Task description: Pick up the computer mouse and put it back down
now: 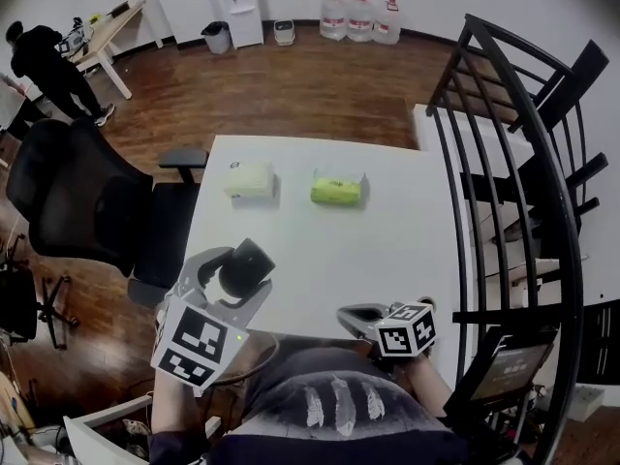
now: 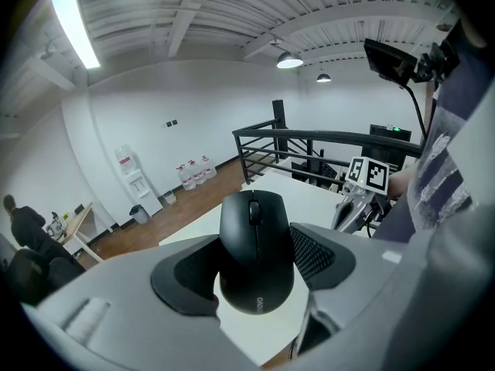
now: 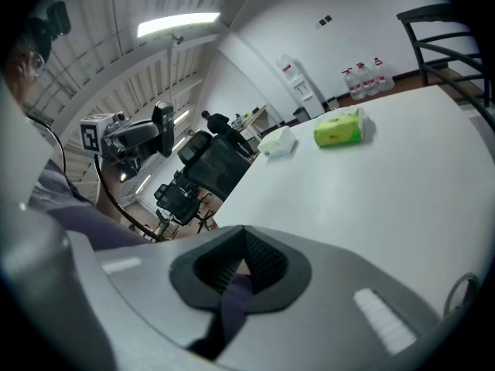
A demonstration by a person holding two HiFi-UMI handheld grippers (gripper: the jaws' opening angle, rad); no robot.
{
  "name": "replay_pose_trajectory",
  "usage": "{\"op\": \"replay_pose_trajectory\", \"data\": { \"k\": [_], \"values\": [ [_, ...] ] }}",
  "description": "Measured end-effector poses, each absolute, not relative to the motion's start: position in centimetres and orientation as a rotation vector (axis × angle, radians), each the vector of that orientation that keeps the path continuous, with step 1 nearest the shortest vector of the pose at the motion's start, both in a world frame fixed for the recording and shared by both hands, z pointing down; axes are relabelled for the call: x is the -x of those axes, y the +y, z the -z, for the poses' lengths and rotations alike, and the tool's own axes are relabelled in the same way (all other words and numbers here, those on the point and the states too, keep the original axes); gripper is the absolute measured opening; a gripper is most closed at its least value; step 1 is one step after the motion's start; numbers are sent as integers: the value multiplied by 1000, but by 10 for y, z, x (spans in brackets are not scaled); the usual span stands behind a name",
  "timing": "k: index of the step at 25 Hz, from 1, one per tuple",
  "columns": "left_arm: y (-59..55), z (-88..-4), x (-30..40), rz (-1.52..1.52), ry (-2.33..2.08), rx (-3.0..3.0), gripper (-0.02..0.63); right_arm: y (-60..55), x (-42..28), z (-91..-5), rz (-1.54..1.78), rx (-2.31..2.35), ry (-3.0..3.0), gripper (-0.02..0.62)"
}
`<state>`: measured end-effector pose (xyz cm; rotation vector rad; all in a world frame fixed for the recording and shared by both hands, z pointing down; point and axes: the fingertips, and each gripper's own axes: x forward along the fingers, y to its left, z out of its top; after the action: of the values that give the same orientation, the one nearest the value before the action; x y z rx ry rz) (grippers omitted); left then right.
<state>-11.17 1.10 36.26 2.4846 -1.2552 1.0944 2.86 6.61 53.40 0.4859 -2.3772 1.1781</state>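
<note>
L gripper view alone shows the grip: black computer mouse clamped by its sides betw. the left gripper pads, button end pointing away. Head view adds the place, w/ mouse up off the white table, over its near-left corner. R gripper view shows right gripper jaws together, nothing in them, at table's near edge. On the far side, white tissue pack and green pack sit side by side, well apart from mouse. Black office chair is just left of table, black railing right.
</note>
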Motion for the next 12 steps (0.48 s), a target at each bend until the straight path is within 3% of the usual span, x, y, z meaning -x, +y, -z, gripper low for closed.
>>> {"op": "replay_pose_trajectory", "data": {
  "k": [12],
  "values": [
    [-74, -408, 110, -1103, -1068, -2517, 302, 30, -28, -541, -1192, -613, -2316, 3]
  ]
}}
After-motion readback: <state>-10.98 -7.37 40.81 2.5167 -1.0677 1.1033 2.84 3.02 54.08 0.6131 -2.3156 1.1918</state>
